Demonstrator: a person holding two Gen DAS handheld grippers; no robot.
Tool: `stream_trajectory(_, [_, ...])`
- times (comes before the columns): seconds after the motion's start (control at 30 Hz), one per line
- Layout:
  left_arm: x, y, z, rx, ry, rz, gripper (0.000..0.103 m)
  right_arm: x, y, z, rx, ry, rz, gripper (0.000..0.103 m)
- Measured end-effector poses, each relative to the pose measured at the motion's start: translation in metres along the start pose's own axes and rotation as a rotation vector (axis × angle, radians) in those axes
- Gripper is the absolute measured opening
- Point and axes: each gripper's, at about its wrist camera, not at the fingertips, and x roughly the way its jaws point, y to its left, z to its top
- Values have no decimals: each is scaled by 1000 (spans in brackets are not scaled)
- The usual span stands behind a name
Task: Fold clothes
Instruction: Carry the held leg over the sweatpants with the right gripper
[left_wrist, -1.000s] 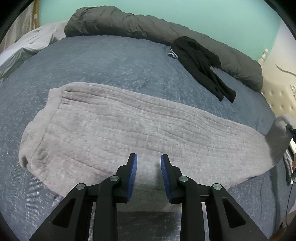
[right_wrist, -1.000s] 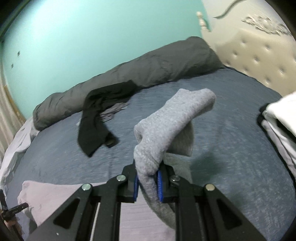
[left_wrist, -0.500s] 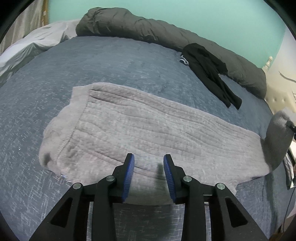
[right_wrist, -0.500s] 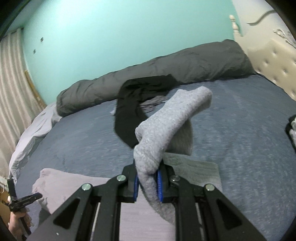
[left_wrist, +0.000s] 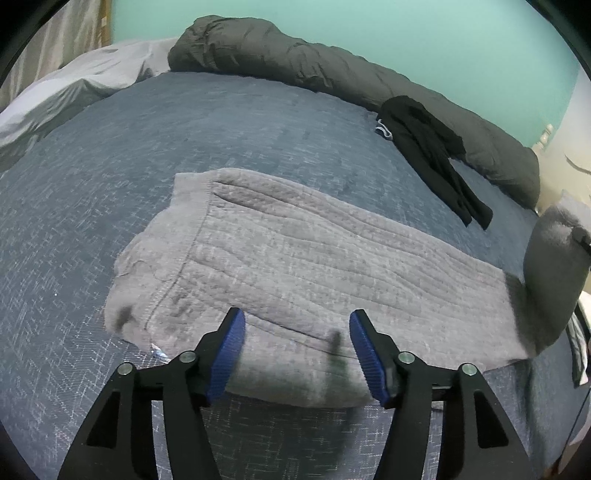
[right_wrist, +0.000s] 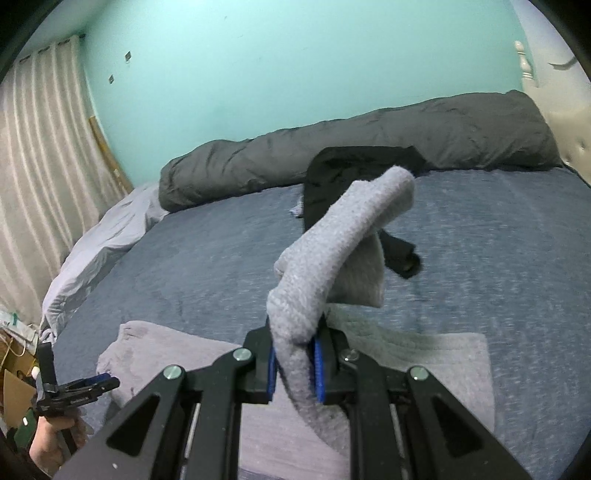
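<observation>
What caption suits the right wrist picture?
Right gripper lifts one end of a grey garment above the bed.

Landmark: blue-grey bedspread (right_wrist: 207, 266)
Right gripper (right_wrist: 295, 363): low centre, over the bedspread's near edge, jaws clamped on a raised fold of the grey knit garment (right_wrist: 343, 236)
Garment's remainder: flat on the bedspread beneath
Black garment (right_wrist: 354, 166): far side of the bedspread, behind the fold
Dark duvet (right_wrist: 369, 147): along its far edge
Left gripper (right_wrist: 94, 384): off its near-left corner, held by a hand (right_wrist: 51, 439)

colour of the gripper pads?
Blue, ribbed pads; clearest in the left wrist view, where the left gripper is open.
</observation>
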Motion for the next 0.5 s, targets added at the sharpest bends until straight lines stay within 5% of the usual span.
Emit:
stream_trajectory(0.17, [-1,7,1,-12,-1,6,81,12,30,-2,-36,7,33,14])
stream_trajectory(0.5, [-3,21,2,-39,-3,14,87,42,90,-13,-80,40,90,14])
